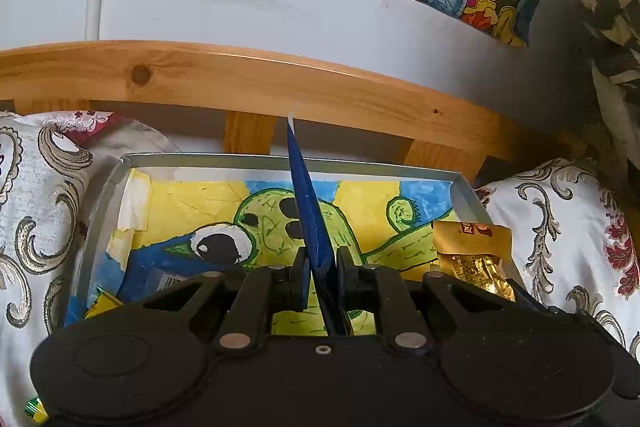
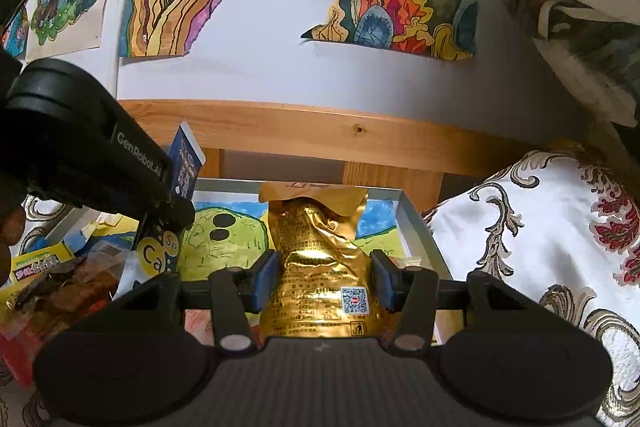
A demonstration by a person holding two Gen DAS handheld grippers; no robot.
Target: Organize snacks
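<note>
Glossy crinkled gold foil pouch (image 2: pixel 320 259), matt grey metal tray (image 1: pixel 280 159), knotty varnished wood rail (image 1: pixel 248 83)

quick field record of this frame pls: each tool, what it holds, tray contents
left tool: shut on flat blue snack packet, held edge-on above the tray
right tool: jaws either side of crinkled gold foil pouch; contact unclear
tray: shallow grey tray lined with a cactus drawing, on patterned bedding
tray contents: gold foil pouch at its right side
</note>
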